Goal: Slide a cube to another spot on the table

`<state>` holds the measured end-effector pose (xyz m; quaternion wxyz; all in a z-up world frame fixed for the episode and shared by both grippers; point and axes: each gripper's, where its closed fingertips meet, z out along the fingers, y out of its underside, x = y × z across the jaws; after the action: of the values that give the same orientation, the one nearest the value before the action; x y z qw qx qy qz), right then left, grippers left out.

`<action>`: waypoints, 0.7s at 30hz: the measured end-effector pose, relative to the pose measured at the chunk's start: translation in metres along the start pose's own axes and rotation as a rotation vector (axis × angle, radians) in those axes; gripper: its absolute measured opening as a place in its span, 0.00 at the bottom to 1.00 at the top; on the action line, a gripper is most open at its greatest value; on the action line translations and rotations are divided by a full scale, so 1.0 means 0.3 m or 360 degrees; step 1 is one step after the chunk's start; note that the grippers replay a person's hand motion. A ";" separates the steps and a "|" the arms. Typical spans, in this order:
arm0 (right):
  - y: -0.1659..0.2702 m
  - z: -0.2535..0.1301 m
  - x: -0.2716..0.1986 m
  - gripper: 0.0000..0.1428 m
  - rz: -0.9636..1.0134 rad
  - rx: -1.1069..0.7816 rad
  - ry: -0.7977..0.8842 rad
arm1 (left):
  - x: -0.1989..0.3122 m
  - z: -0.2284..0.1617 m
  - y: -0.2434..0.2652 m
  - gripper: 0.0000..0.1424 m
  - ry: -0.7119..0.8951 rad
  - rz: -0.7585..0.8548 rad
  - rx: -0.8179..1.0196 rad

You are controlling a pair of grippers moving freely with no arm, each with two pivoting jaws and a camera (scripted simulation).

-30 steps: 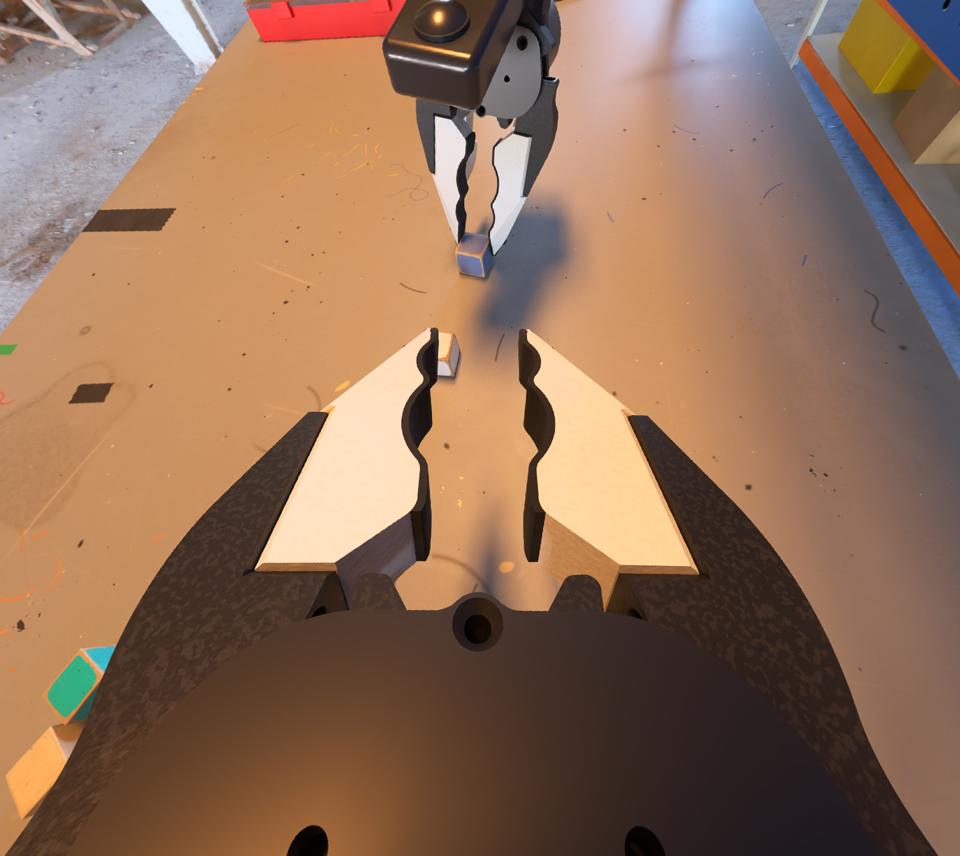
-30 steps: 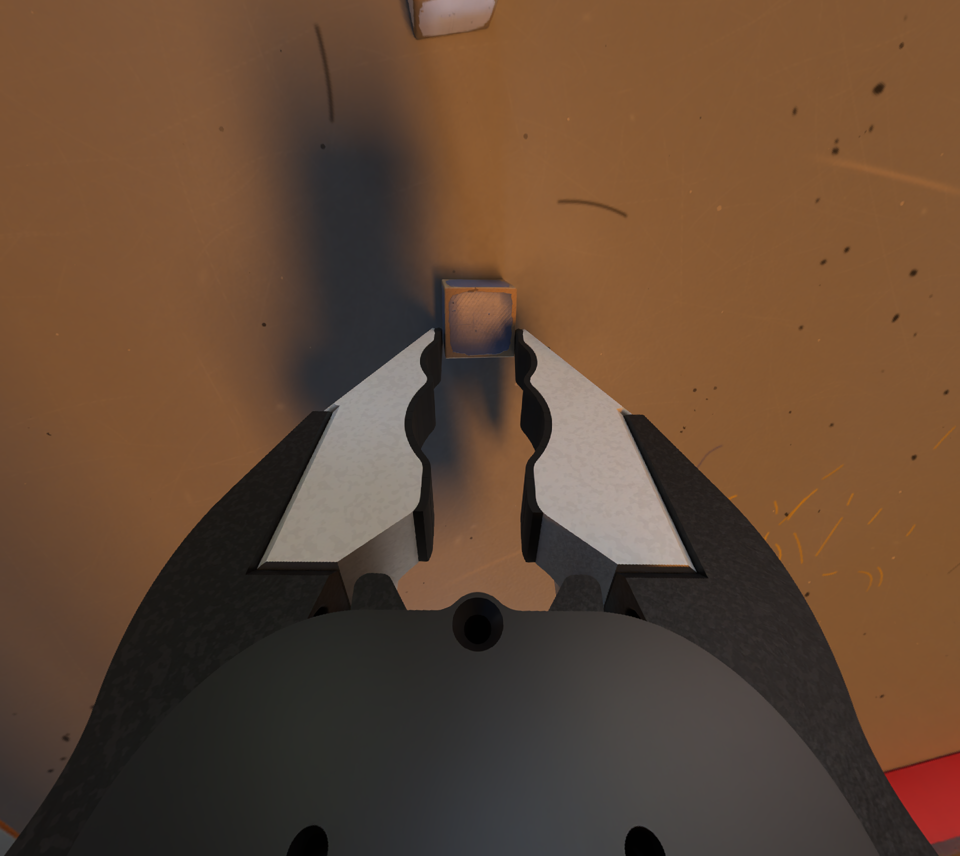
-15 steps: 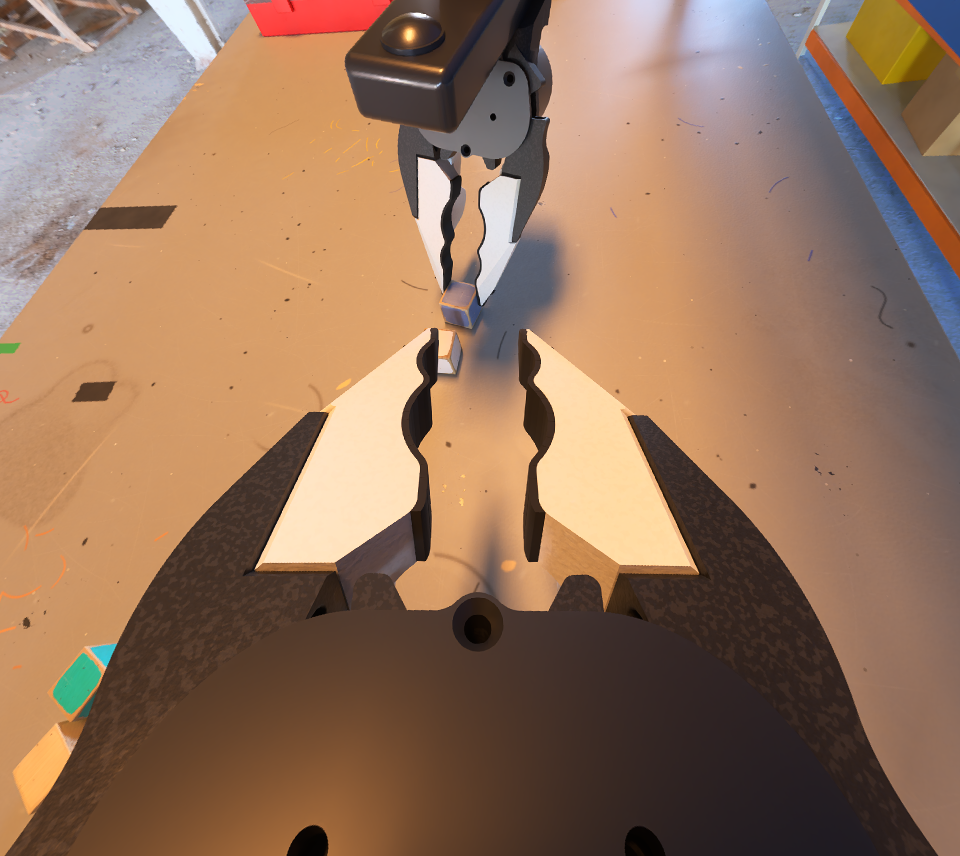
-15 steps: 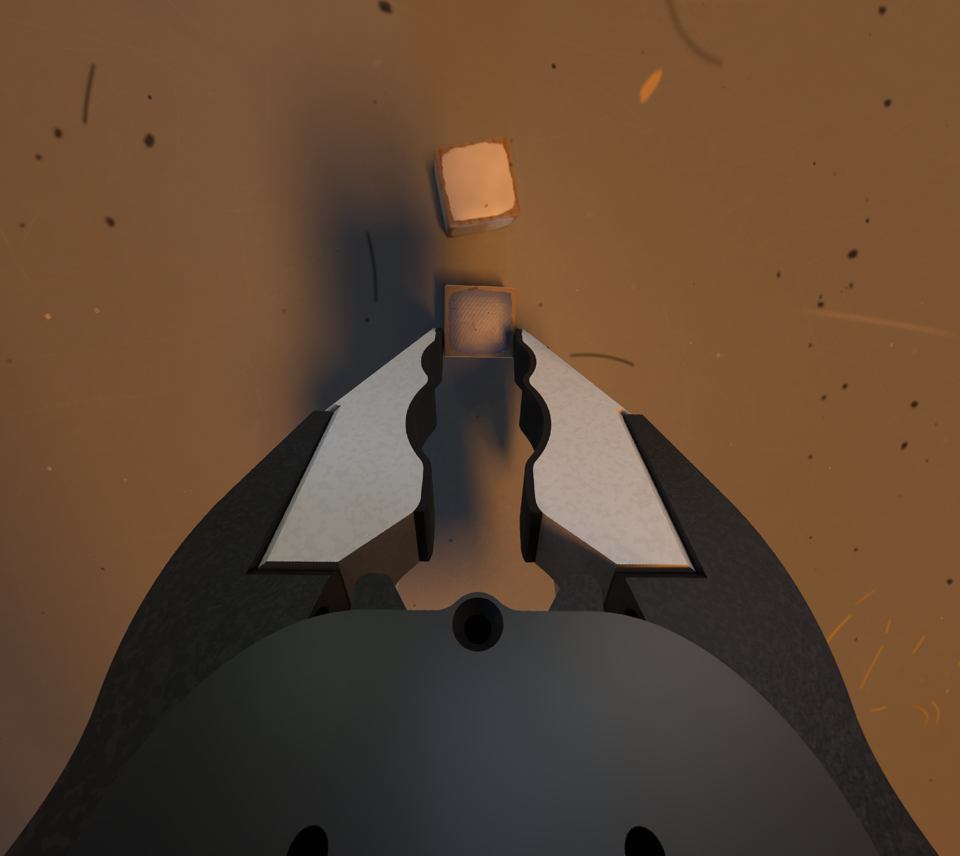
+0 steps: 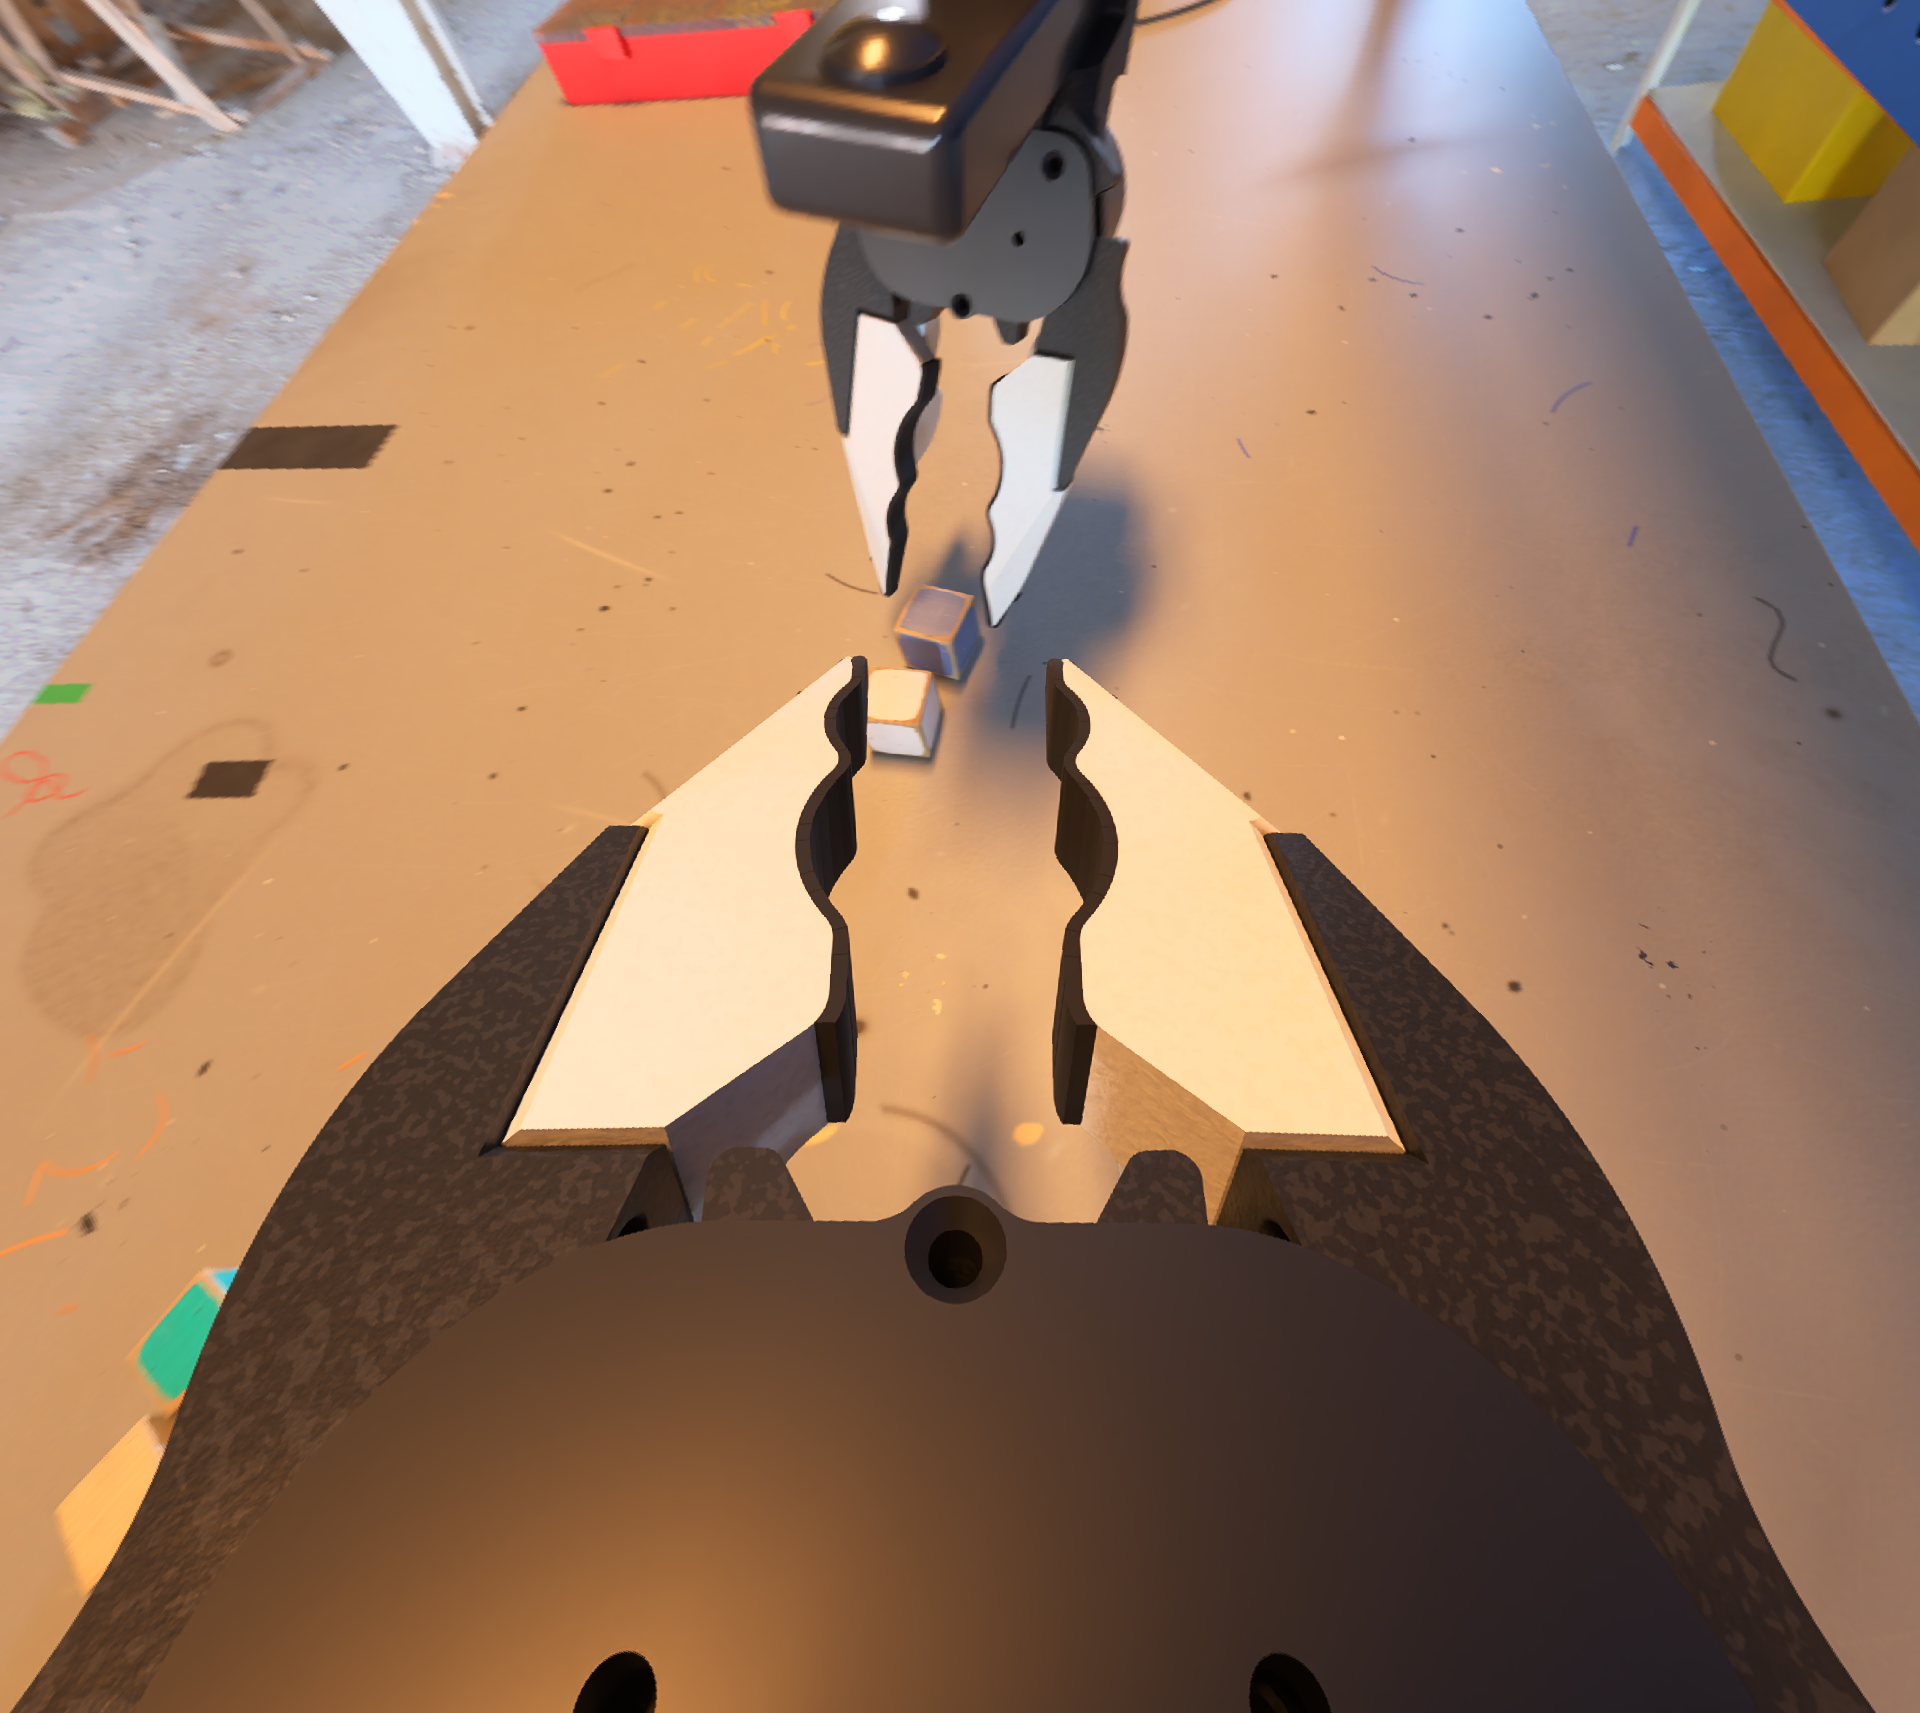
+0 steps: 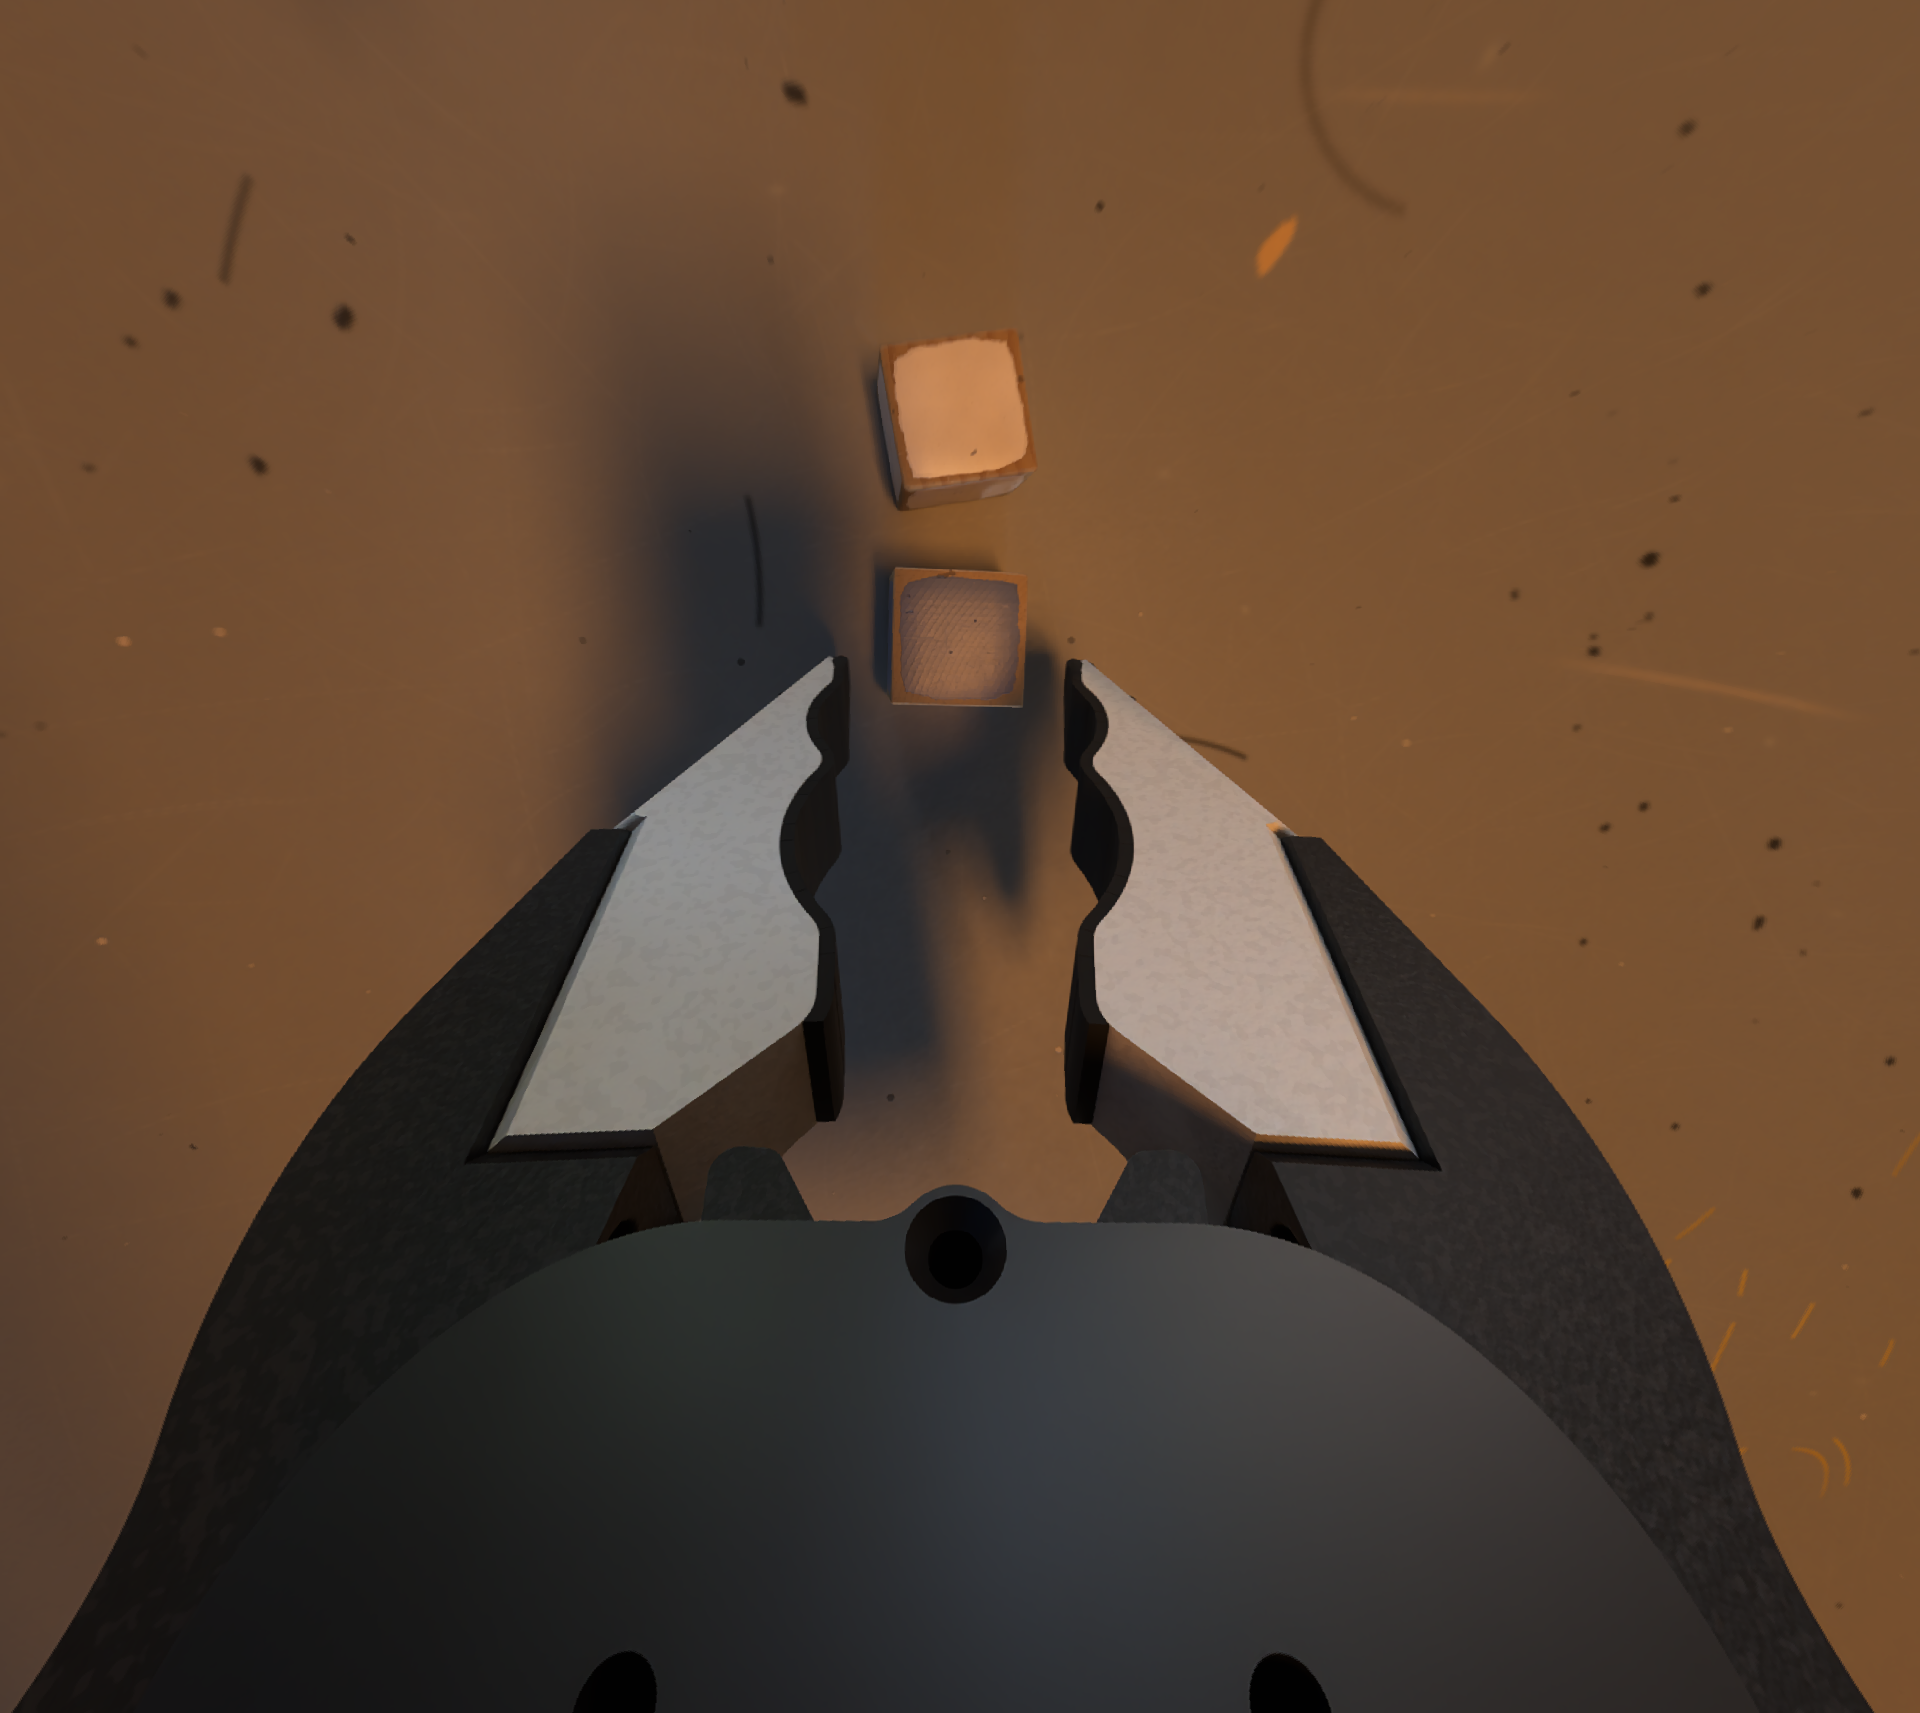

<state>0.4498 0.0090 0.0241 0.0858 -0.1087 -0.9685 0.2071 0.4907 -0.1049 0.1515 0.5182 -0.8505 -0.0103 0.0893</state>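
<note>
On a long brown table (image 5: 1351, 520) marked with scratches and specks, two small cubes sit just beside each other with a thin gap between them. The bluish-grey cube (image 5: 938, 633) lies below the tips of the right gripper (image 5: 940, 593), which points steeply down at the table; its jaws are parted wider than the cube and touch nothing. In the right wrist view this cube (image 6: 958, 637) sits just ahead of the spread fingertips, with the pale cream cube (image 6: 956, 418) at 12 o'clock from it. The left gripper (image 5: 954, 676) hangs low over the table, released and empty, the cream cube (image 5: 902, 713) just beside its left fingertip. A red tray (image 5: 675, 58) rests far off at 11 o'clock, and a teal-faced block (image 5: 177, 1331) and a pale block (image 5: 104, 1507) lie at 8 o'clock.
</note>
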 end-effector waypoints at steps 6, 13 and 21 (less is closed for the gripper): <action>-0.060 -0.186 0.026 0.33 0.0008 0.0277 0.0118 | -0.147 -0.249 0.054 0.28 -0.0451 -0.0130 -0.0146; -0.075 -0.370 0.040 0.33 -0.0017 0.0399 0.0297 | -0.394 -0.475 0.360 0.28 -0.1063 -0.0644 -0.0877; -0.038 -0.363 0.048 0.33 -0.0003 0.0354 0.0318 | -0.650 -0.341 0.559 0.28 -0.1207 -0.1147 -0.0880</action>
<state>0.4571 0.0440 0.1285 0.1934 -0.1176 -0.9263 0.3012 0.3030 -0.2939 0.0766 0.2353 -0.8056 -0.5059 0.1994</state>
